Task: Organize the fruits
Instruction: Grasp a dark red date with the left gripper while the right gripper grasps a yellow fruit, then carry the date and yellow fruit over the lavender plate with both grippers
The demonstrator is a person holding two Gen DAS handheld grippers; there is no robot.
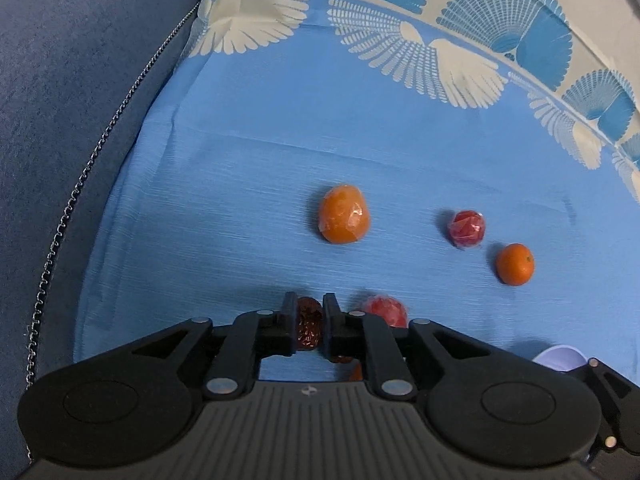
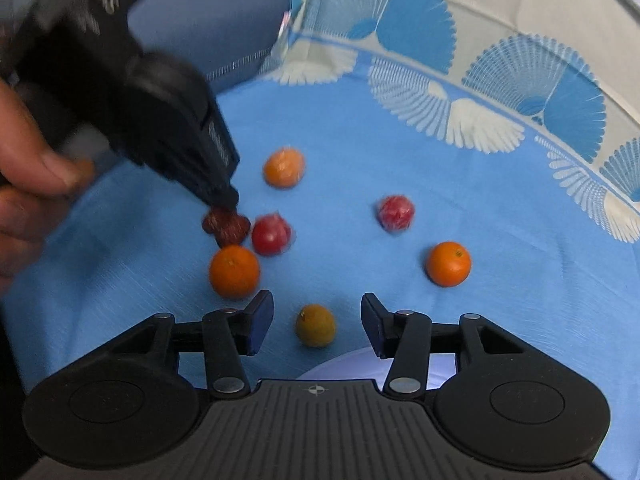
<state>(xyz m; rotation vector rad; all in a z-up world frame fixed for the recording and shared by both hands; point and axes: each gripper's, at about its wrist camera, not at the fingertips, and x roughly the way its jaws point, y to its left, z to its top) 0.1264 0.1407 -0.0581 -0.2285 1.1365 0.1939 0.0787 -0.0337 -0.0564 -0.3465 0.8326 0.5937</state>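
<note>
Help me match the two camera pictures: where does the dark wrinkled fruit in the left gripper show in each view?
Left wrist: wrinkled fruit low centre, between the left gripper fingers.
Right wrist: wrinkled fruit left of centre, under the left gripper tip.
Shared landmark: the wrapped orange beyond it.

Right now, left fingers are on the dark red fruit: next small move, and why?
Probably lift it straight up. The left gripper has its fingers closed on the wrinkled dark red fruit, which sits tight against the plastic-wrapped red fruit and the round orange; dragging sideways would likely knock them.
</note>
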